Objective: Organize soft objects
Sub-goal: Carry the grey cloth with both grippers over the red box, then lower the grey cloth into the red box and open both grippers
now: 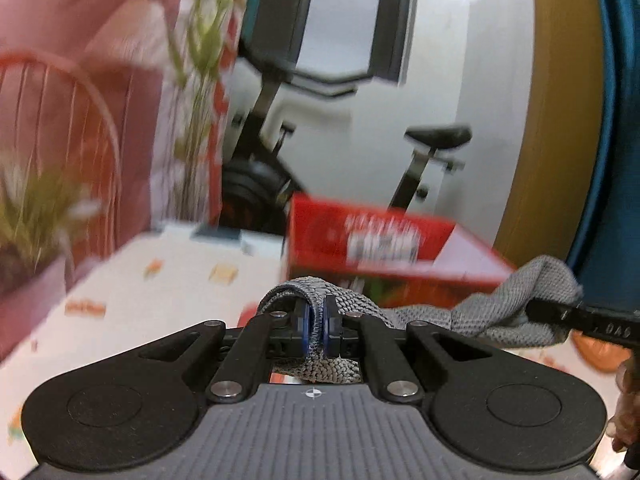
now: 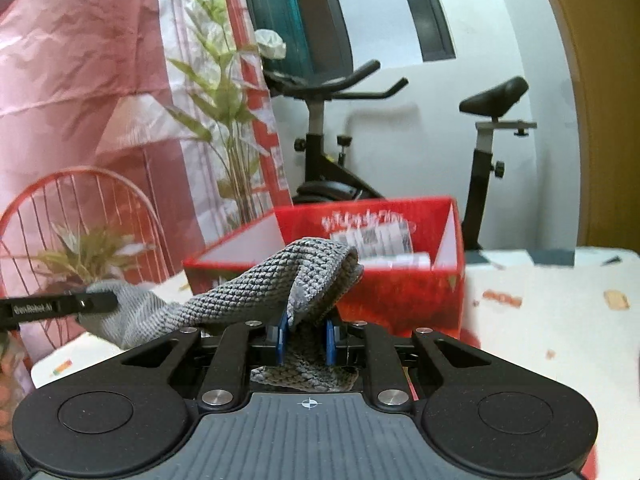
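A grey knitted cloth (image 1: pixel 440 312) is stretched between both grippers, above the table. My left gripper (image 1: pixel 316 330) is shut on one end of it. My right gripper (image 2: pixel 306 338) is shut on the other end of the cloth (image 2: pixel 280 280). The right gripper's finger (image 1: pixel 580 320) shows at the right of the left wrist view, clamped on the cloth. The left gripper's finger (image 2: pixel 60 306) shows at the left of the right wrist view. An open red box (image 2: pixel 400 280) stands just behind the cloth; it also shows in the left wrist view (image 1: pixel 360 240).
The table has a white patterned cover (image 2: pixel 540 340). A potted plant (image 2: pixel 92 256) and a red wire chair (image 2: pixel 80 200) stand to the left. An exercise bike (image 2: pixel 332 140) stands behind the table. A pink curtain (image 2: pixel 80 60) hangs at the left.
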`<state>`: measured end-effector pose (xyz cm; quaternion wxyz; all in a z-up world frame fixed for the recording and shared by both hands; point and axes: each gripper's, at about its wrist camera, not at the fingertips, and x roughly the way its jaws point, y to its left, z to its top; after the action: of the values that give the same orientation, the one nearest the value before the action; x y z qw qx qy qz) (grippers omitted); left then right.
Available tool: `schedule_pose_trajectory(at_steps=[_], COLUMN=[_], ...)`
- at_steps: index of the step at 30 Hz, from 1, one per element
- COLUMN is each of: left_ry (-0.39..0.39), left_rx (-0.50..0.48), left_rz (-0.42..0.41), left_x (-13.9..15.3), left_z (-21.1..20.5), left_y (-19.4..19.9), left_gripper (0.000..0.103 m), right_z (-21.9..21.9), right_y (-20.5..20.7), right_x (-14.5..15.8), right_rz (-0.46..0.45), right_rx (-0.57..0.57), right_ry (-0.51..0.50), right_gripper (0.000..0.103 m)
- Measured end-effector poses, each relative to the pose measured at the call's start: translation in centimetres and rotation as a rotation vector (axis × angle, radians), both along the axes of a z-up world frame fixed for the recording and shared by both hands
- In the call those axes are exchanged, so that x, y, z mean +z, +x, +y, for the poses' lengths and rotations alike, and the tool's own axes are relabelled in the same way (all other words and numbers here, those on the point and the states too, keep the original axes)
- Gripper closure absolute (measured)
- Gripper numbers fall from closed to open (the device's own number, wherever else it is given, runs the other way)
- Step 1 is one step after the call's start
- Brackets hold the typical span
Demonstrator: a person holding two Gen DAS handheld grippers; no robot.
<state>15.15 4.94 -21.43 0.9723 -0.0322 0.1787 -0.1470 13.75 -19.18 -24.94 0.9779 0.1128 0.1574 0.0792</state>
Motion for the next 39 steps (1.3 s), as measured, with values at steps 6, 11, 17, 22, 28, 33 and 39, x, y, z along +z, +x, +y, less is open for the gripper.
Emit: schedule_pose_trajectory(at_steps=[6, 11, 17, 22, 28, 33, 39], left_ry=[-0.006, 0.037, 0.132, 0.192, 0.183, 0.147, 0.126], left_rx=[-0.045, -0.085, -0.15, -0.199, -0.203, -0.187, -0.182], left_rz=[-0.092, -0.04, 0.048, 0.177, 0.276, 0.342, 0.317], left_x=[4.6, 6.1, 5.3, 3.1, 0.8, 0.5, 1.7], left_z=[-1.5, -4.6, -8.2, -9.9, -9.5, -8.1, -6.9], left_y=[2.5, 7.3, 13.4, 16.6, 18.8, 19.9, 20.3], left_gripper=[0.096, 0.096, 0.096, 0.096, 0.096, 0.095, 0.086], right_z=[-1.9, -4.1, -5.9, -5.9, -4.6, -4.6, -6.2], right_y=[2.4, 6.7, 11.1, 13.9, 16.5, 17.5, 17.2], right_x=[4.4, 6.7, 5.7, 3.3, 1.8, 2.0, 3.3], right_rz=[-0.019, 0.03, 0.131, 0.264, 0.385, 0.429, 0.411], right_rx=[-0.014, -0.023, -0.051, -0.028, -0.026, -0.05, -0.075], right_ry=[-0.009, -0.026, -0.031, -0.015, -0.029, -0.05, -0.034], right_gripper=[0.086, 0.086, 0.086, 0.086, 0.086, 0.071, 0.068])
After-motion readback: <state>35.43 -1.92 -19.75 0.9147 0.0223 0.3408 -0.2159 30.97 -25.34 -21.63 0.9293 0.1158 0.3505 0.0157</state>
